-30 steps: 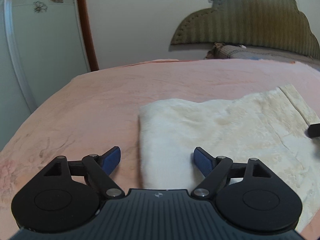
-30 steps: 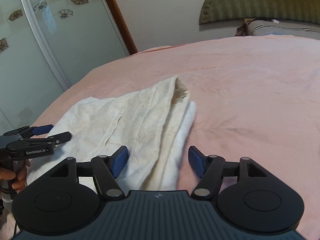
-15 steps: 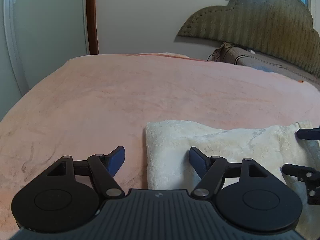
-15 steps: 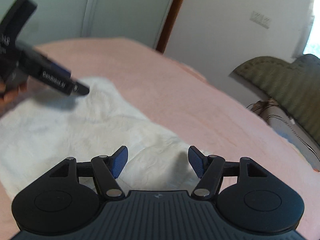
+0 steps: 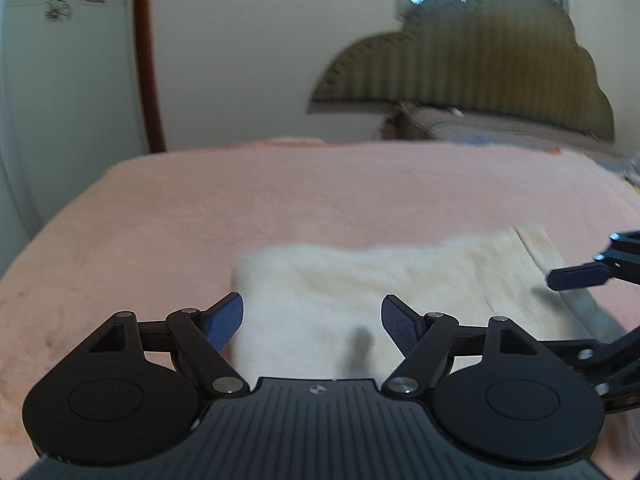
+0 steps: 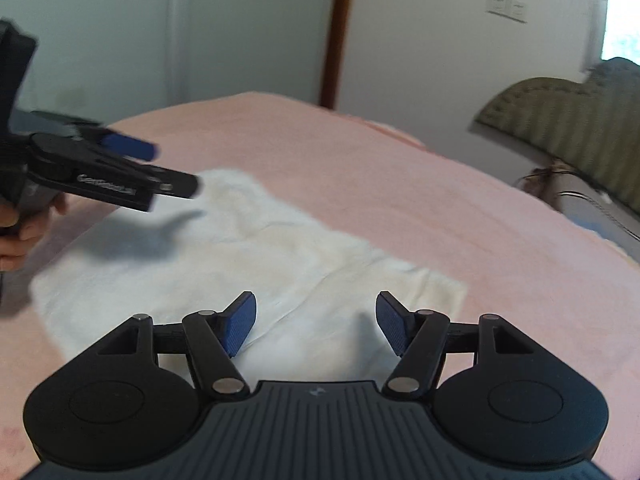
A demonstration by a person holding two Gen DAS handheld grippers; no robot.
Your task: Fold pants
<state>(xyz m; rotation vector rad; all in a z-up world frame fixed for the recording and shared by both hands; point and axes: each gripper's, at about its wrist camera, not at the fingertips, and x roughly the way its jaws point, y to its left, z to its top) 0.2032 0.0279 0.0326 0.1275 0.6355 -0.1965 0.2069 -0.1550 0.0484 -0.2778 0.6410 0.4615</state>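
Cream-white pants (image 5: pixel 384 280) lie folded in a flat rectangle on the pink bedspread (image 5: pixel 280 200); they also show in the right wrist view (image 6: pixel 248 264). My left gripper (image 5: pixel 312 322) is open and empty, hovering just above the near left end of the pants. My right gripper (image 6: pixel 316 322) is open and empty above the other end. Each gripper shows in the other's view: the right one at the right edge (image 5: pixel 580 276), the left one at the left (image 6: pixel 132 172) with the holding hand (image 6: pixel 16 232).
The bedspread covers a wide bed. A padded olive headboard (image 5: pixel 480 64) and a pillow (image 5: pixel 500 128) are at the far end. A glass wardrobe door (image 5: pixel 60 80) and a brown door frame (image 5: pixel 148 56) stand to the left.
Both grippers stayed open and swung to new angles over the folded pants; the right one now faces across the bed. The pants lie flat and still.
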